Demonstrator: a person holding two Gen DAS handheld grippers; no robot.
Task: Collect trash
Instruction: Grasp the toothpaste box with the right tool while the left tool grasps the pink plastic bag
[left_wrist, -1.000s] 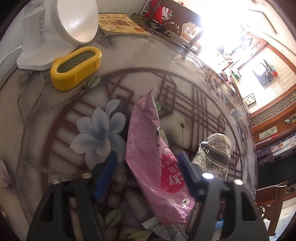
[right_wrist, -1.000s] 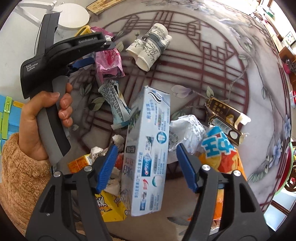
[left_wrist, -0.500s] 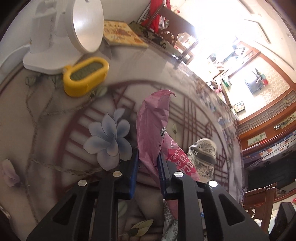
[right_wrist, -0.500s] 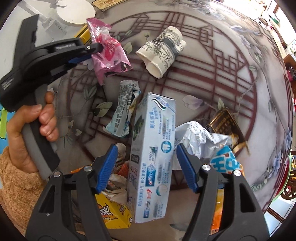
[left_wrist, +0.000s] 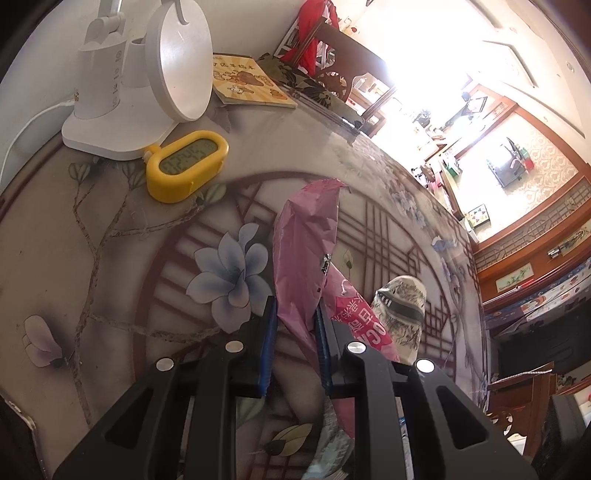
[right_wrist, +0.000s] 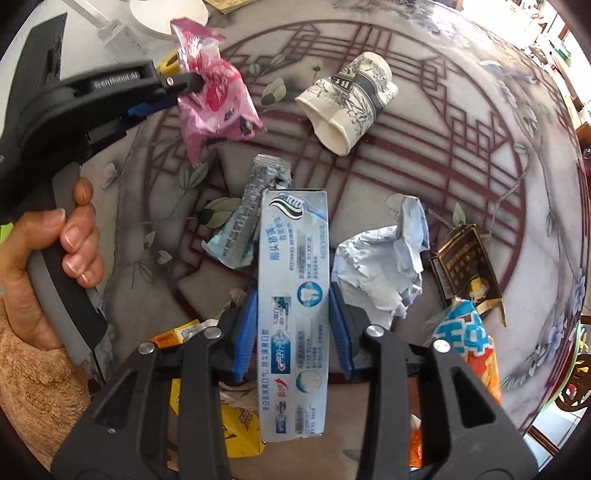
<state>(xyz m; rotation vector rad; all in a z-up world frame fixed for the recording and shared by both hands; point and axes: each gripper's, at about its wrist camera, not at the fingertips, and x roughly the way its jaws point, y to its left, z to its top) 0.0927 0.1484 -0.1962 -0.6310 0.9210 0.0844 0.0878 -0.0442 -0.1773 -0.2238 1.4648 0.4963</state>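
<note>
Two claws engaged with trash
Pink wrapper (left_wrist: 306, 258) is clamped by left claw (left_wrist: 293, 347); right claw (right_wrist: 293, 328) is closing across the toothpaste box (right_wrist: 293, 295), lengthwise between its pads.

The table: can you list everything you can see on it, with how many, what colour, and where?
pink wrapper: one, pink, lifted off the table in the left gripper
toothpaste box: one, pale blue, table middle, between the right gripper's pads
paper cup: one, white with grey print, on its side at the far end
crumpled paper: one, white, right of the box
yellow clock: one, yellow, beside the lamp
desk lamp: one, white, far corner
book: one, orange-brown, behind the lamp
left gripper: black with blue pads, shut on the wrapper
right gripper: black with blue pads, closing on the box
hand: one, holding the left gripper's handle
</note>
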